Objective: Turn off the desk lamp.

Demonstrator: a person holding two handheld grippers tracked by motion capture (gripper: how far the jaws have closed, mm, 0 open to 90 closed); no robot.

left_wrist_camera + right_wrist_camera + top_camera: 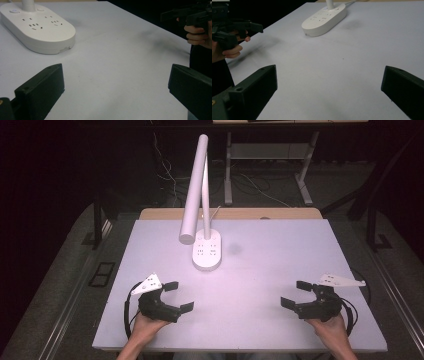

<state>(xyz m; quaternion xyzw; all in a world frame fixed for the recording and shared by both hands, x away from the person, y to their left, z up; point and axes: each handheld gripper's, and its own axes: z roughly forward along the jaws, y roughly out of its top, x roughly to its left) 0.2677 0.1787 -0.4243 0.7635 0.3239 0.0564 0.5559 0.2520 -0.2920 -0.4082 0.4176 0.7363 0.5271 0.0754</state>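
White worktop (280,270), mostly bare. White desk lamp (199,195) stands at centre back, its oval base (207,250) with socket holes flat on the worktop, arm leaning left and toward the near side. Left tool (178,296) near front left corner, held by a hand (146,326), jaws wide apart, nothing between them. Right tool (296,293) near front right, jaws wide apart too, nothing held. Both well apart from the lamp base.
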